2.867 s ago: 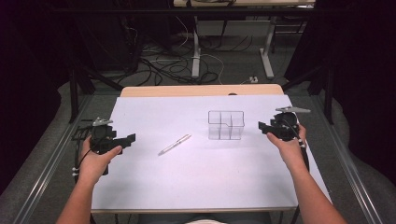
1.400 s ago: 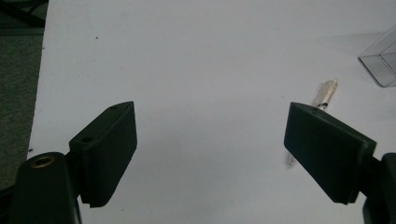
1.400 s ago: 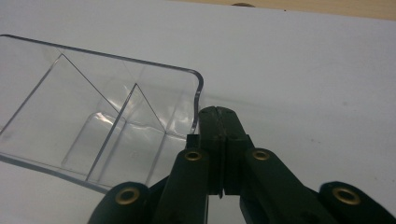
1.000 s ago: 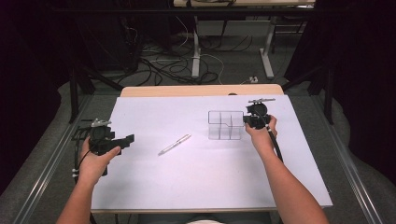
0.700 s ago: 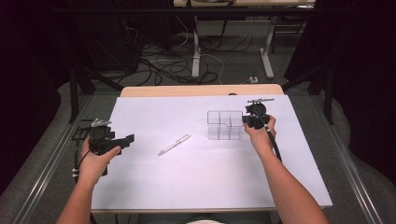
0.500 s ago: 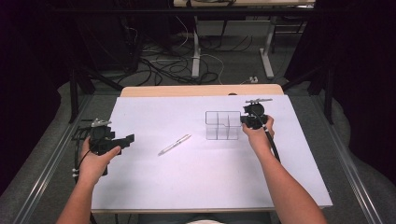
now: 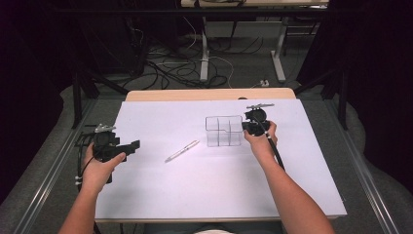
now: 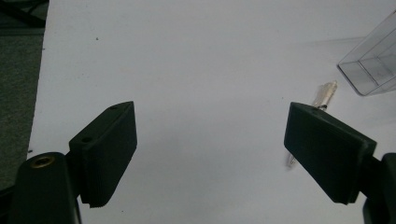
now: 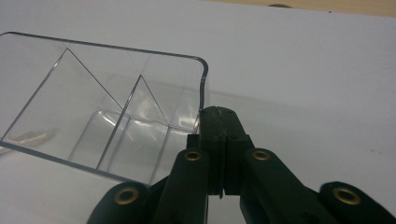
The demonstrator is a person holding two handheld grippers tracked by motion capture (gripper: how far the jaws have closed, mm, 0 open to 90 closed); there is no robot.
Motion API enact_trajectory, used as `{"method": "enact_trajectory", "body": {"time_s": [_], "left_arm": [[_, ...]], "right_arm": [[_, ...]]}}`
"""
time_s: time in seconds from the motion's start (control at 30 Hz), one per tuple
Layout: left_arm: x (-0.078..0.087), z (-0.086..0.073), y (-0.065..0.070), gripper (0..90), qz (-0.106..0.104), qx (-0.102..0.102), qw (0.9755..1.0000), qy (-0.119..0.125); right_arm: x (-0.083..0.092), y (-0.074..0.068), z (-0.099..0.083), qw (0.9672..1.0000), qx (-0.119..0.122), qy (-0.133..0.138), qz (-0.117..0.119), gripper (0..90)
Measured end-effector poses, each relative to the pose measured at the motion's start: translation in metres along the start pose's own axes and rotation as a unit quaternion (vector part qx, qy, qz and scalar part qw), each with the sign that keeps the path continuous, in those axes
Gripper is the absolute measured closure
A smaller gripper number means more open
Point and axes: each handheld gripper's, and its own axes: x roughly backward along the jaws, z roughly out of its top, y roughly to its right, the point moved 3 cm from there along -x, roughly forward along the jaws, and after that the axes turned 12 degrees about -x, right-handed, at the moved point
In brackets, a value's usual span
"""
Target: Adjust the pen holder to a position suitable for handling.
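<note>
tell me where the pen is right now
In the high view the pen lies flat on the white sheet near the table's middle, just left of the clear divided box and apart from it, between the left gripper and that box.

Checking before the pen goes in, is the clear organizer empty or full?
Empty: through the clear organizer's walls, its compartments hold nothing.

pen (image 8: pixel 327 95) partly hidden behind jaw, clear organizer (image 8: pixel 371 65) cut off at edge
</note>
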Motion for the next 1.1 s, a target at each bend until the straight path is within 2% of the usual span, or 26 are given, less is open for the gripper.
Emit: {"method": "enact_trajectory", "body": {"time_s": [0.2,0.43,0.5,0.83,1.1], "left_arm": [[0.0,0.0,0.0,17.0,-0.001,0.0,1.0,0.003],[0.0,0.0,0.0,17.1,-0.001,0.0,1.0,0.003],[0.001,0.0,0.0,17.0,-0.003,-0.002,1.0,-0.003],[0.0,0.0,0.0,17.1,-0.002,-0.003,1.0,0.002],[0.0,0.0,0.0,17.1,-0.004,-0.004,1.0,-0.004]], "right_arm": [[0.0,-0.009,-0.003,1.0,-0.006,-0.005,0.003,90.0],[-0.001,-0.015,-0.004,0.9999,-0.001,-0.007,0.009,90.0],[0.0,-0.017,-0.005,0.9999,-0.007,-0.009,0.009,90.0],[0.0,-0.018,-0.006,0.9999,-0.007,-0.009,0.008,90.0],[-0.001,-0.018,-0.006,0.9997,-0.011,-0.011,0.016,90.0]]}}
